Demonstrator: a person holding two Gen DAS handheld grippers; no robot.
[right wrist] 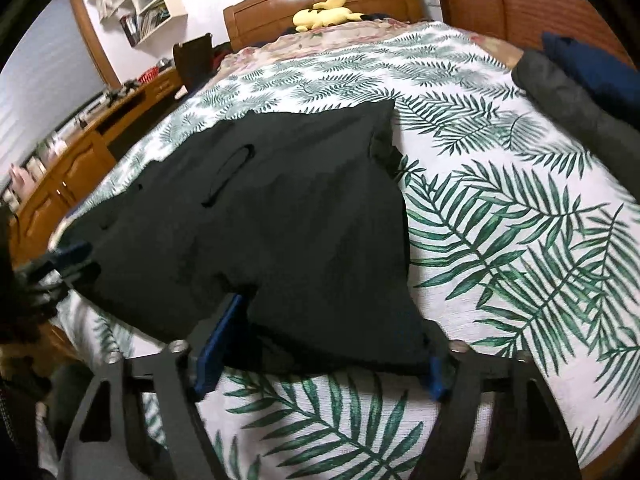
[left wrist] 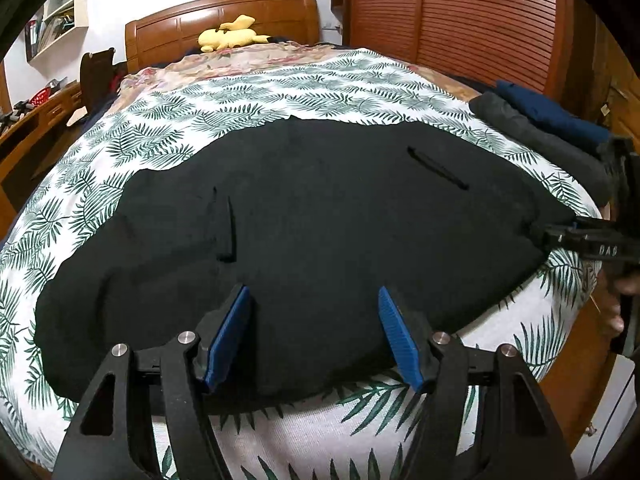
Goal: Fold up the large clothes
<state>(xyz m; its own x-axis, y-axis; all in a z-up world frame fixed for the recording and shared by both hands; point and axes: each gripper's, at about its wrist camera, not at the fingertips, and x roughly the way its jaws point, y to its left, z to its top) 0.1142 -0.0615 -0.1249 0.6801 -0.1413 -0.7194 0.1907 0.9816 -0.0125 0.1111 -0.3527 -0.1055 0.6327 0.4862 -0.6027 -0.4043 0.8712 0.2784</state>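
Note:
A large black garment (left wrist: 304, 216) with pocket slits lies spread flat on the leaf-print bedsheet (left wrist: 168, 128). My left gripper (left wrist: 314, 296) is open, its blue pads (left wrist: 230, 332) above the garment's near edge, holding nothing. In the right wrist view the garment (right wrist: 280, 232) lies ahead and left. My right gripper (right wrist: 320, 320) stands wide open over the garment's near right corner; the cloth covers most of its right pad, and the left pad (right wrist: 218, 344) shows. The right gripper also shows in the left wrist view (left wrist: 560, 234) at the garment's right end.
Folded dark grey (left wrist: 540, 136) and navy (left wrist: 556, 112) clothes lie stacked at the bed's right edge. A yellow plush toy (left wrist: 230, 36) sits by the wooden headboard. A wooden desk (right wrist: 80, 136) stands left of the bed, a wardrobe (left wrist: 452, 12) to the right.

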